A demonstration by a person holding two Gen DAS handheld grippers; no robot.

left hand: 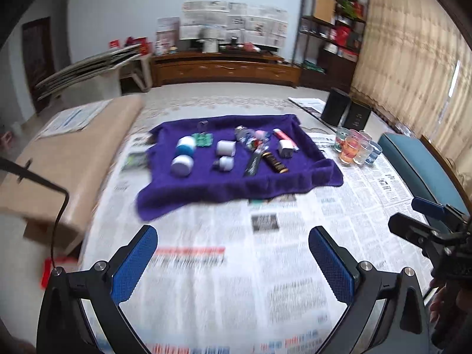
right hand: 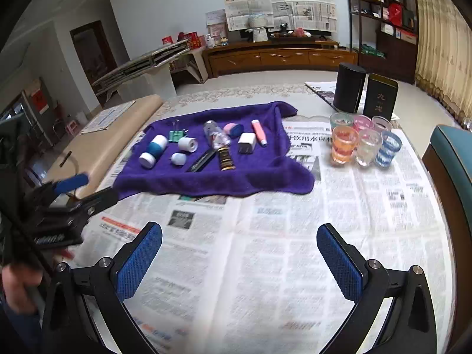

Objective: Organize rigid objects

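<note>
Small rigid objects (right hand: 203, 147) sit on a purple towel (right hand: 206, 177); black tin (right hand: 380, 98) reads 九龙. Left claw (left hand: 233, 253) and right claw (right hand: 239, 250) both gape wide, holding nothing, over the newspapered counter (right hand: 265, 250).

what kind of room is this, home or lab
Most likely a home living room: a wooden TV cabinet along the far wall, a display shelf of household items, and curtains on the right.

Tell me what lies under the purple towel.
Newspaper shows around the purple towel at its front and right edges and seems to continue beneath it. Anything else beneath it is covered.
</note>
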